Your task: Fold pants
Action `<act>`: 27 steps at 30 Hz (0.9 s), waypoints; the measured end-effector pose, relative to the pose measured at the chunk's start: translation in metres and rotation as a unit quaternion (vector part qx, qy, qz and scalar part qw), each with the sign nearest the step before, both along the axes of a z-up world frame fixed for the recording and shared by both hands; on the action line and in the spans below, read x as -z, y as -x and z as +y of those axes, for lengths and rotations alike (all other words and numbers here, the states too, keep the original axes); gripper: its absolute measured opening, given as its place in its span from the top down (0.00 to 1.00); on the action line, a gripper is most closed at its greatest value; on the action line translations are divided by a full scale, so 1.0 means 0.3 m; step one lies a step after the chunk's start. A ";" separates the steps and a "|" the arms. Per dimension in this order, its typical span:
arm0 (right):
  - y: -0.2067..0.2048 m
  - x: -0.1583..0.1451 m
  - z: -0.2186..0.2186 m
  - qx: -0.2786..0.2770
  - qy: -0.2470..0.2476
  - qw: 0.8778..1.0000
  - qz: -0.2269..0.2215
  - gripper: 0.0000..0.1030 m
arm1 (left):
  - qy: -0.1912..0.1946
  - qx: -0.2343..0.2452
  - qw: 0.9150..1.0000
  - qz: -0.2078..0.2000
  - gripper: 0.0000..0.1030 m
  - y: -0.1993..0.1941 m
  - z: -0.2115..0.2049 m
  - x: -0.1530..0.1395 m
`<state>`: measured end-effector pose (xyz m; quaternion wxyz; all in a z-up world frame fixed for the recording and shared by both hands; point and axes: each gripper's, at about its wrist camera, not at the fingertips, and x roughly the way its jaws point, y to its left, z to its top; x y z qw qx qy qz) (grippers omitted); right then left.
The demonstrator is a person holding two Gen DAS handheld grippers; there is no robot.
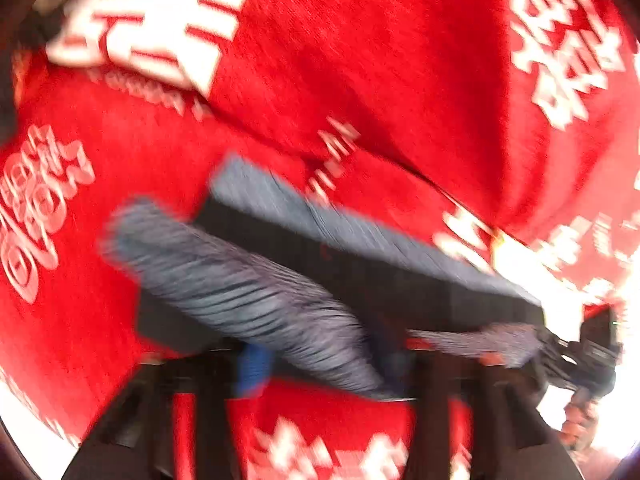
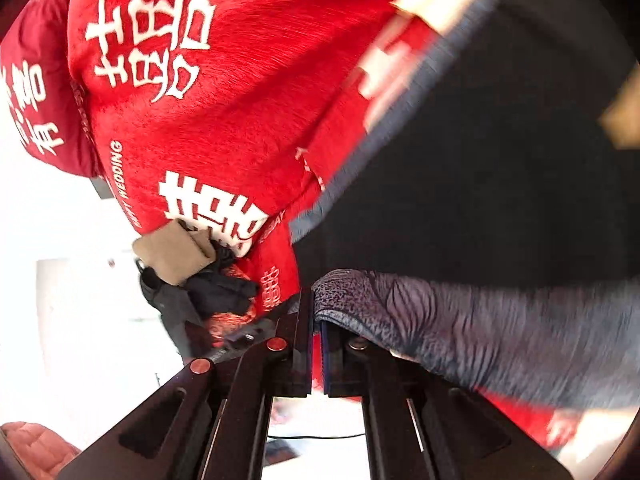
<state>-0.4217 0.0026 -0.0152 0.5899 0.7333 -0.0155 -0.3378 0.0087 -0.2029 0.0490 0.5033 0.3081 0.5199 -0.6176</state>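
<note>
The pants [image 1: 256,300] are blue-grey with a dark inner side and hang stretched in the air above a red bedspread [image 1: 360,60]. In the left wrist view my left gripper [image 1: 320,360] is shut on one end of the waistband. The blurred cloth runs right to my right gripper [image 1: 560,348], held by a hand. In the right wrist view my right gripper [image 2: 316,320] is shut on the waistband edge [image 2: 360,300], and the pants [image 2: 500,200] spread away to the right. The other gripper and a gloved hand [image 2: 212,288] show at centre left.
The red bedspread [image 2: 220,140] carries white Chinese characters and the words HAPPY WEDDING. Bright white floor [image 2: 60,280] lies beyond the bed's edge. A pink quilted cloth [image 2: 32,444] sits at the lower left corner.
</note>
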 end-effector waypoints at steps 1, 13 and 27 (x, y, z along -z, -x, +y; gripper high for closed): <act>0.006 0.005 -0.074 -0.012 0.000 1.000 0.008 0.97 | 0.009 -0.009 1.000 -0.016 0.34 0.012 -0.044 0.022; -0.030 0.273 -0.598 -0.109 -0.075 0.975 0.179 0.81 | 0.009 -0.050 0.991 -0.126 0.34 0.039 -0.159 0.110; -0.225 0.224 -0.645 -0.231 0.010 0.926 0.299 0.55 | -0.036 0.033 0.965 -0.258 0.08 0.290 -0.101 0.303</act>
